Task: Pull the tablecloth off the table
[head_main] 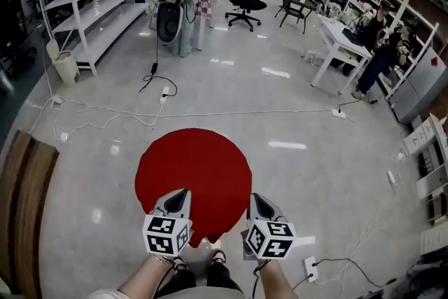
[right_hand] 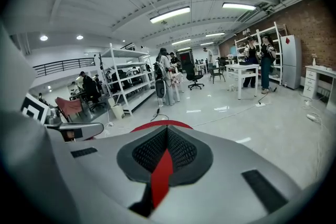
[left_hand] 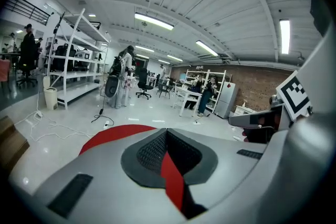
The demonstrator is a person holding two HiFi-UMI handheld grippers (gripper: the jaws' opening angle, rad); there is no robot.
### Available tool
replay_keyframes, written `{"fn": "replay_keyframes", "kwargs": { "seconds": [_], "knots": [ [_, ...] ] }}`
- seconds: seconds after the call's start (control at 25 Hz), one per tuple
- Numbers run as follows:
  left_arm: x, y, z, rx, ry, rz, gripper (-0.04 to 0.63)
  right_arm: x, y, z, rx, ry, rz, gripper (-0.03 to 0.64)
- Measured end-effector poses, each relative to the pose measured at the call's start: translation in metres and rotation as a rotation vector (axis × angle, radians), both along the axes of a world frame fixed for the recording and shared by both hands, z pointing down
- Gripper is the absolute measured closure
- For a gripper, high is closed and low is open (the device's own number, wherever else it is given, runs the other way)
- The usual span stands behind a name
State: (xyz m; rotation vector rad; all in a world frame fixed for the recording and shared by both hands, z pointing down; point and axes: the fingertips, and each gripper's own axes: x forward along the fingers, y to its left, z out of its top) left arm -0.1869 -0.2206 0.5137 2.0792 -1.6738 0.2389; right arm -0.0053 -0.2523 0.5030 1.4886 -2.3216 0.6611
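Observation:
A round red tablecloth (head_main: 192, 175) lies spread over a small round table right in front of me in the head view. My left gripper (head_main: 182, 194) is shut on the cloth's near left edge. My right gripper (head_main: 255, 198) is shut on its near right edge. In the left gripper view a strip of red cloth (left_hand: 171, 178) is pinched between the closed jaws of the left gripper (left_hand: 167, 136). The right gripper view shows the same: a red fold (right_hand: 161, 176) clamped in the right gripper (right_hand: 167, 136). The table under the cloth is hidden.
A wooden bench (head_main: 21, 206) stands at the left edge. White cables (head_main: 105, 112) run across the floor beyond the table, and a power strip (head_main: 311, 268) lies at the near right. White shelving (head_main: 98, 3), a white desk (head_main: 339, 38), an office chair (head_main: 245, 0) and people stand far back.

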Motion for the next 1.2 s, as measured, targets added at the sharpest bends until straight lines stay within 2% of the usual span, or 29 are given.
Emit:
{"fn": "replay_keyframes", "kwargs": {
  "seconds": [0.24, 0.64, 0.92, 1.2],
  "knots": [
    [0.033, 0.009, 0.026, -0.065, 0.000, 0.068, 0.580, 0.026, 0.015, 0.028, -0.063, 0.003, 0.046, 0.592],
    [0.045, 0.031, 0.073, -0.181, -0.025, 0.112, 0.580, 0.045, 0.040, 0.074, -0.154, -0.009, 0.097, 0.592],
    [0.062, 0.036, 0.101, -0.230, -0.045, 0.152, 0.580, 0.054, 0.053, 0.108, -0.205, -0.020, 0.120, 0.592],
    [0.076, 0.037, 0.118, -0.270, -0.051, 0.156, 0.580, 0.059, 0.061, 0.132, -0.257, -0.021, 0.110, 0.592]
  ]
}}
